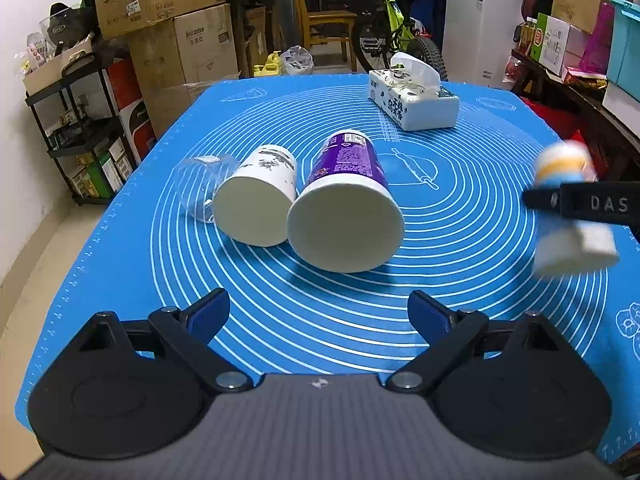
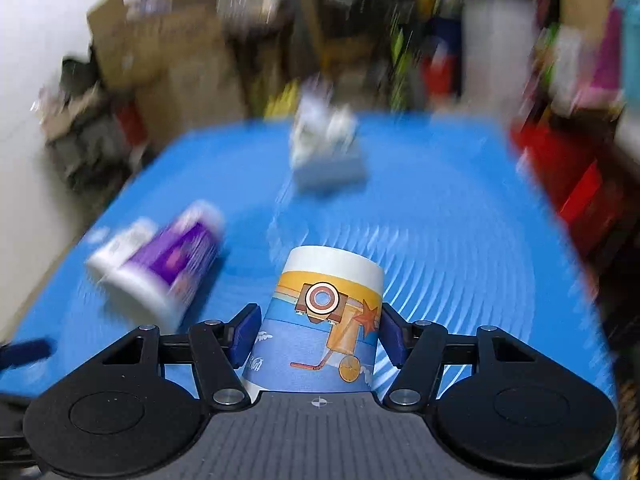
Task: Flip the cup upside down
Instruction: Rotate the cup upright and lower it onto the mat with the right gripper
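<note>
My right gripper [image 2: 318, 330] is shut on a blue and orange cartoon paper cup [image 2: 320, 320], held above the blue mat with its base pointing away from the camera. In the left wrist view this cup [image 1: 568, 208] is a blur at the right, held tilted by the right gripper's finger [image 1: 580, 202]. My left gripper [image 1: 319, 312] is open and empty, low over the near part of the mat. A purple cup [image 1: 344, 204], a white cup [image 1: 256, 196] and a clear plastic cup [image 1: 200, 184] lie on their sides ahead of it.
The blue silicone mat [image 1: 460, 220] covers the table. A tissue pack [image 1: 412, 96] sits at the far side. Cardboard boxes [image 1: 160, 20], a black shelf [image 1: 80, 120], a bicycle [image 1: 392, 28] and a cluttered side table [image 1: 580, 72] surround the table.
</note>
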Demonstrator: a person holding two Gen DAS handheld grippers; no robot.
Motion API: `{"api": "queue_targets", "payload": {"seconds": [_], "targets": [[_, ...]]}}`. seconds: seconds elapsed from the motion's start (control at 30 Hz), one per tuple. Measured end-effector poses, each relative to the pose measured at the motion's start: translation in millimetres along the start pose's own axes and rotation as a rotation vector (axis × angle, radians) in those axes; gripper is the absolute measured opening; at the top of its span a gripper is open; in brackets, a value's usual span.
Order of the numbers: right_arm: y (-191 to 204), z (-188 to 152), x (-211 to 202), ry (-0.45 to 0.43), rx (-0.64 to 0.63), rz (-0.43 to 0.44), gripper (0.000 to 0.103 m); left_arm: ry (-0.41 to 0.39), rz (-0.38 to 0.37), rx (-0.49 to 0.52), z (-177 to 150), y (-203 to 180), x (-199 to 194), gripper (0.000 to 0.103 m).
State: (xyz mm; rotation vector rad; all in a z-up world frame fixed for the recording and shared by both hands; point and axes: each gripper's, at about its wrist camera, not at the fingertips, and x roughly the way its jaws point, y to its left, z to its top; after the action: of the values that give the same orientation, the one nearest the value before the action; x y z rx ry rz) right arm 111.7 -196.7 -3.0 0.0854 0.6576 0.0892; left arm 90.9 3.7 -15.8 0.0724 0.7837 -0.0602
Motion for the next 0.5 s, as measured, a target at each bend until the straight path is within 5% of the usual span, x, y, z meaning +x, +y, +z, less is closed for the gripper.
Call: {"api": "queue_targets", "payload": {"seconds": [0.13, 0.5], "targets": [[7, -27, 1, -0.186, -0.147, -0.104, 0.065, 0.002, -0.001, 0.003, -1, -4, 2, 0.095], [15, -63, -4, -0.193, -0.267, -0.115, 0.064, 0.0, -0.026, 0.01, -6, -14, -1, 0.095]]}}
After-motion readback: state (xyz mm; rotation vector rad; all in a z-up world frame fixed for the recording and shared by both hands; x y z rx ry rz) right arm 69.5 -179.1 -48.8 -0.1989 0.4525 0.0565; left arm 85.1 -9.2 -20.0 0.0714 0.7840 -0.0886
